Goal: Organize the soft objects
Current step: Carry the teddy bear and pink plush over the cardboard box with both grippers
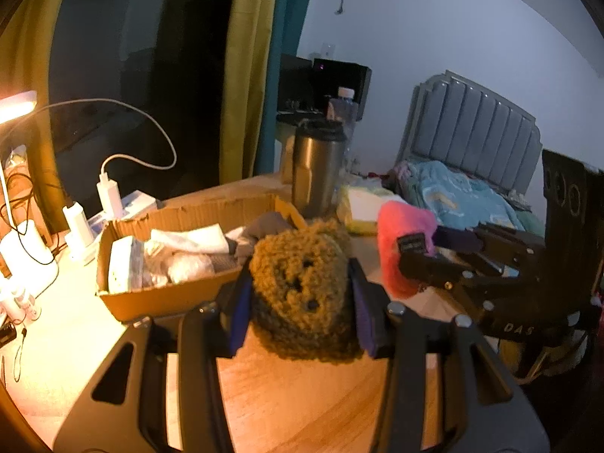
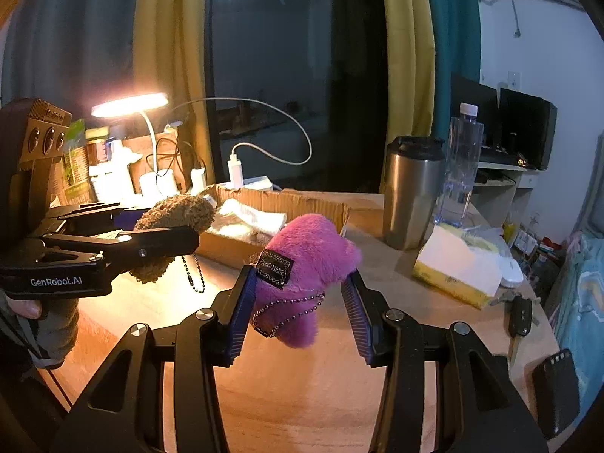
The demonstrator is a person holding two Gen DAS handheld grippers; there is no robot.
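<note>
A: What sits at the far left?

B: A lit lamp (image 2: 130,104) over chargers and cables at the counter's (image 1: 294,396) edge. Next comes a cardboard box (image 1: 158,302) holding pale cloths and packets.

A: And the left tool?

B: The left tool (image 1: 300,298) is clamped on a brown plush (image 1: 302,283), its blue pads pressed against both sides. The plush hangs clear of the counter, just in front of the box. A bead chain (image 2: 194,275) dangles under it.

A: Further right?

B: A steel tumbler (image 1: 317,170) and a clear bottle (image 2: 458,173) stand behind, a tissue pack (image 2: 456,268) beside them. The right tool (image 2: 298,302) grips a pink plush (image 2: 305,264), also off the counter: the left pad presses its side, the right pad meets only its upper edge. It bears a black label and its own chain.

A: At the far right?

B: A car key (image 2: 519,319) on the counter, then a bed (image 1: 464,192).
</note>
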